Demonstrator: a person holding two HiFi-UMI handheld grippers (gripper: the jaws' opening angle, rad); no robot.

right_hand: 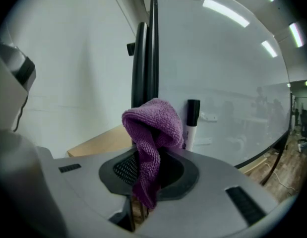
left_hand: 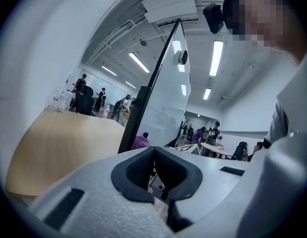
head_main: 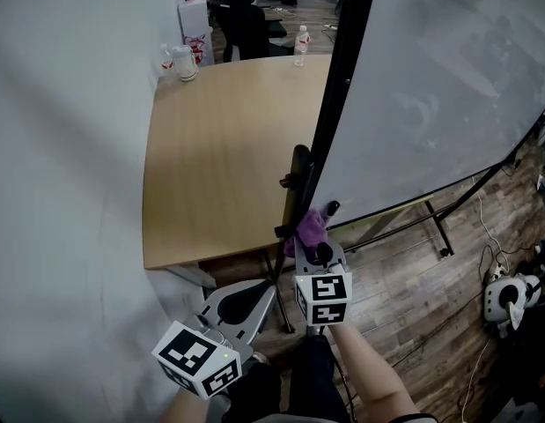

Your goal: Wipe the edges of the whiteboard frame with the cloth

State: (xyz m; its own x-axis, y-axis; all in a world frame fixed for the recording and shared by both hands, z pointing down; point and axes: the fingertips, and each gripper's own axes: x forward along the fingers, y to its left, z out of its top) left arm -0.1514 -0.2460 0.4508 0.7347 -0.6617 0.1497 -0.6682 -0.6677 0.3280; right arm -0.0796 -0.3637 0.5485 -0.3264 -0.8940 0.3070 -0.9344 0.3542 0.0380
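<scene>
Right gripper: my right gripper is clenched on a purple terry cloth. The dark pads pinch its lower fold. The rest bunches above the jaws in a rounded hump, and a short tail hangs below them.
Cloth position: in the head view the hump sits at the lower end of the black whiteboard frame edge, on the side nearest me. It looks pressed to the frame, but I cannot confirm contact from either view.
Frame: the frame edge runs up and away from the cloth as a thin black strip, slanting across the head view. In the right gripper view a thicker black stand post stands just beside it on the left.
Board: the glossy white board surface fills the area to the right of the frame.
Marker: a white marker pen with a black cap stands upright, cap up, just right of the cloth and in front of the board.
Left gripper: my left gripper has its pads closed together with nothing between them. It hangs lower and to the left of the right one, apart from the cloth and the board.
Table: a pale wooden table lies beyond the frame, beside the white wall. A clear plastic bottle stands at its far edge.
Floor: dark wood-plank floor shows beneath the board's stand.
</scene>
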